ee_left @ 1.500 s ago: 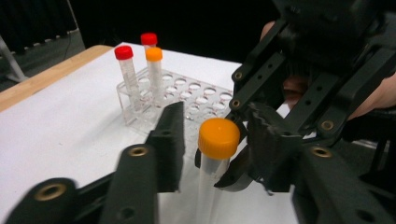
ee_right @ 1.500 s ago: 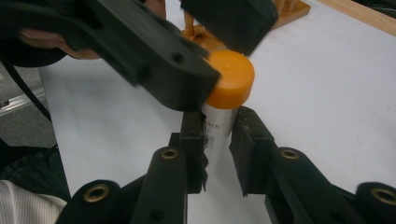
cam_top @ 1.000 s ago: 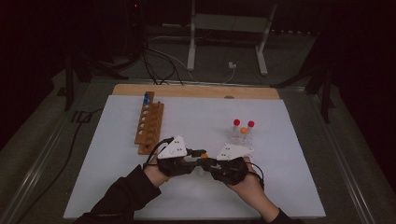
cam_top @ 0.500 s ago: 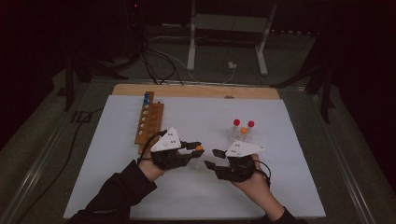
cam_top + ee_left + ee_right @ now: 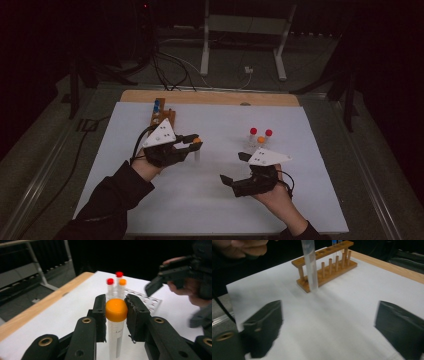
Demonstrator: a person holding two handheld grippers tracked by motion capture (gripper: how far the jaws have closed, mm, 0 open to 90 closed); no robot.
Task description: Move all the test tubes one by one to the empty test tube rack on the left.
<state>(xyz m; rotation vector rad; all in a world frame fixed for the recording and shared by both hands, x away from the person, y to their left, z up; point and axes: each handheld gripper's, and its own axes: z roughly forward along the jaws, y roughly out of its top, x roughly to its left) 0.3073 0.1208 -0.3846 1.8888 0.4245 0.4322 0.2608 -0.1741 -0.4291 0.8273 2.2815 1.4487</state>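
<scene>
The right gripper (image 5: 231,169) has just opened, empty; the left gripper (image 5: 115,308) alone clamps the orange-capped clear plastic tube (image 5: 116,323), free to go to the wooden rack (image 5: 325,263).

We see the tube (image 5: 310,265) cut off by the top edge in the right gripper view; we find its lettering (image 5: 119,332) unreadable; the near jaws are blurred.

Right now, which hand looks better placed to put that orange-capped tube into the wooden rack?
Left. Its gripper is clamped on the orange-capped tube, beside the wooden rack; the right gripper is open, holding nothing.
</scene>
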